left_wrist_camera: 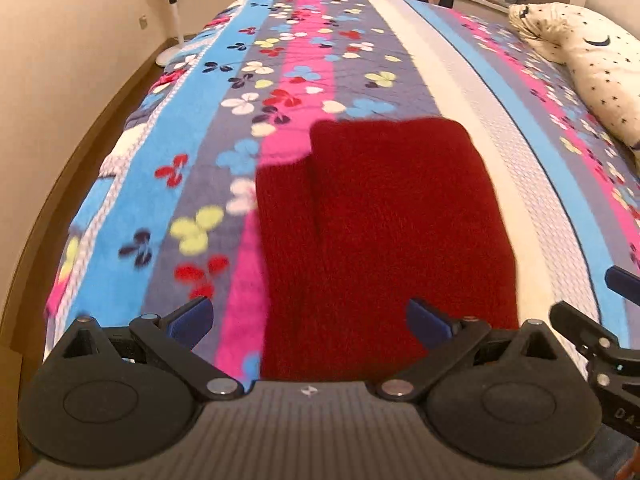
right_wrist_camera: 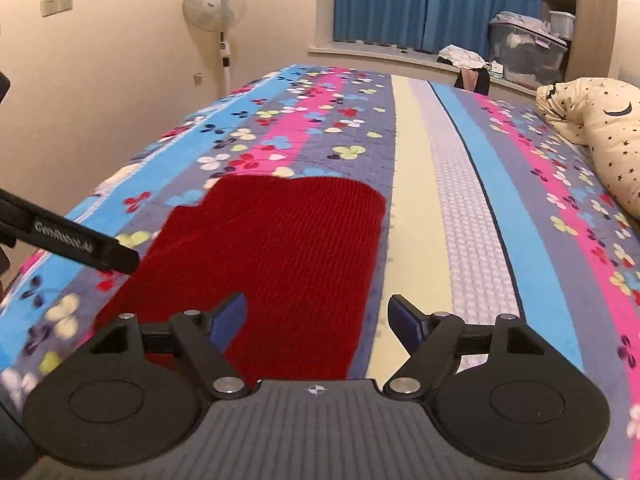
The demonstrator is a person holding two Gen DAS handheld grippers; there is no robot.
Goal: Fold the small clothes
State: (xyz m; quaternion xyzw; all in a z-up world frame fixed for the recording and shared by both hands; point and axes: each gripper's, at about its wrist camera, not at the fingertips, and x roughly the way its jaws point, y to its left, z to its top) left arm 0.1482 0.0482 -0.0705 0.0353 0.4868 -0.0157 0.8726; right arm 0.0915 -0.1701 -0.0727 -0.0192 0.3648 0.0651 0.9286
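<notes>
Left wrist view: left gripper (left_wrist_camera: 310, 322) jaws apart, empty; folded red knit garment (left_wrist_camera: 384, 216) flat on blanket (left_wrist_camera: 192, 128) just ahead. Right gripper (right_wrist_camera: 318, 320) likewise apart, garment ahead-left.

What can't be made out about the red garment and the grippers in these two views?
- Red garment: near edge hidden behind the left gripper body in the left wrist view, and behind the right gripper body in the right wrist view.
- Garment type and number of folded layers: unclear, left wrist view blurred.
- Both grippers: open, holding nothing.
</notes>
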